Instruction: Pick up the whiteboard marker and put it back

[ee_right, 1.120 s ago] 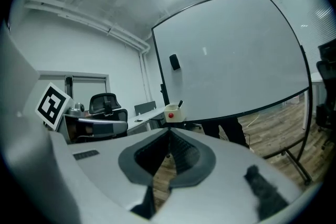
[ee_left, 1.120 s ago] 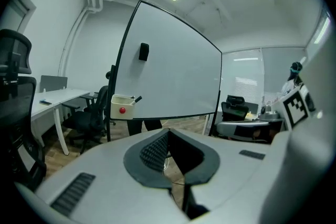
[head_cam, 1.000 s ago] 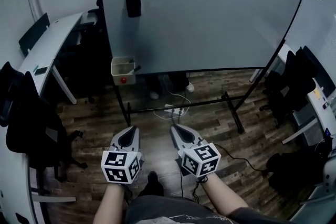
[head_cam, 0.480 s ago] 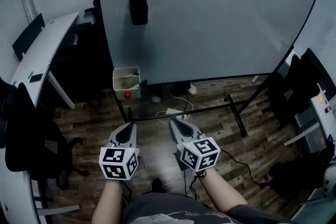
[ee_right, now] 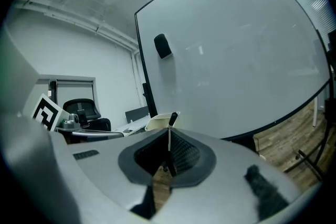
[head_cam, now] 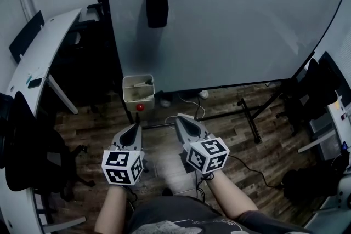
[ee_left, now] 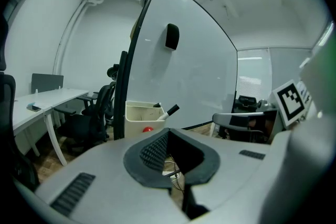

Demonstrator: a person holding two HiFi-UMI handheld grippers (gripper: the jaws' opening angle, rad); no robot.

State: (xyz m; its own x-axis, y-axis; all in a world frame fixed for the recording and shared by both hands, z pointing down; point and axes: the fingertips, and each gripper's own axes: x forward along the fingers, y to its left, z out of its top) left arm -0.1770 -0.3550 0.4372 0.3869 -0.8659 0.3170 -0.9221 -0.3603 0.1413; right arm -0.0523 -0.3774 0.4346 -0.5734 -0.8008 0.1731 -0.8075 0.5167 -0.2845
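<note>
Nearer now, left claw (head_cam: 135,126) and right claw (head_cam: 178,117) face marker (ee_left: 169,111) ahead.

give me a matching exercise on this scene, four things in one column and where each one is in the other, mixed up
1 eraser
2 marker
3 box
4 desk

a sticking out of the box
b left of the whiteboard
c stuck high on the whiteboard
d at the whiteboard's lower left corner

Pairs: 1-c, 2-a, 3-d, 4-b
</note>
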